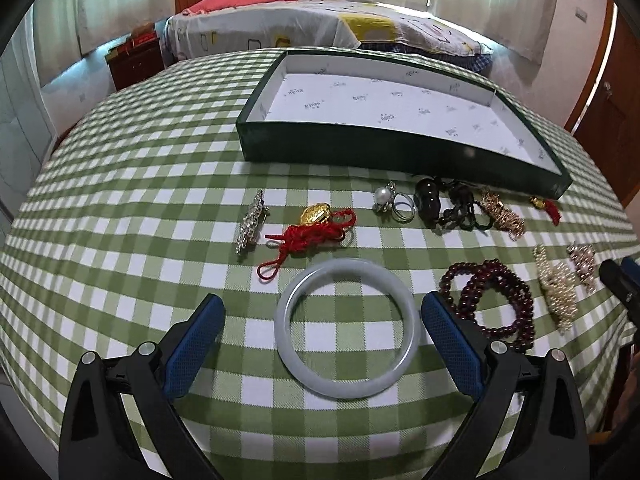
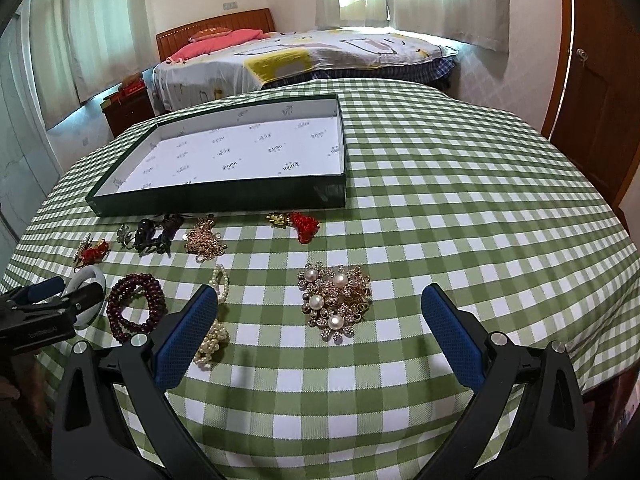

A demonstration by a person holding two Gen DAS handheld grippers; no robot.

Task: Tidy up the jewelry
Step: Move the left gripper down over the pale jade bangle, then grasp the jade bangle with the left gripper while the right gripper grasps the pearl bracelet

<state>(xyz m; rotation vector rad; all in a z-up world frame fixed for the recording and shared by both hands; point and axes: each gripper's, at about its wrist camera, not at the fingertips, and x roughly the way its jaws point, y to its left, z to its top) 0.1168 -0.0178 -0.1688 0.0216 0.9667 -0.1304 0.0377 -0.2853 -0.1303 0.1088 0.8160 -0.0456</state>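
Note:
A pale jade bangle (image 1: pixel 347 330) lies flat on the checked cloth, between the spread blue fingers of my left gripper (image 1: pixel 322 314), which is open and not touching it. A pearl-and-rhinestone brooch cluster (image 2: pixel 335 302) lies between the fingers of my right gripper (image 2: pixel 320 306), also open. A shallow dark green box (image 1: pixel 400 152) with a white lining stands empty behind the jewelry. In front of it lie a silver brooch (image 1: pixel 252 221), a gold charm on red cord (image 1: pixel 316 224), a pearl ring (image 1: pixel 394 202), dark beads (image 1: pixel 448 208) and a gold chain (image 1: pixel 502 214).
A maroon bead bracelet (image 1: pixel 496 304) and a pearl strand (image 1: pixel 558 292) lie right of the bangle. A small gold charm with a red tassel (image 2: pixel 298 224) sits near the box's corner. Beyond the green checked table (image 2: pixel 480 220) are a bed and a wooden door.

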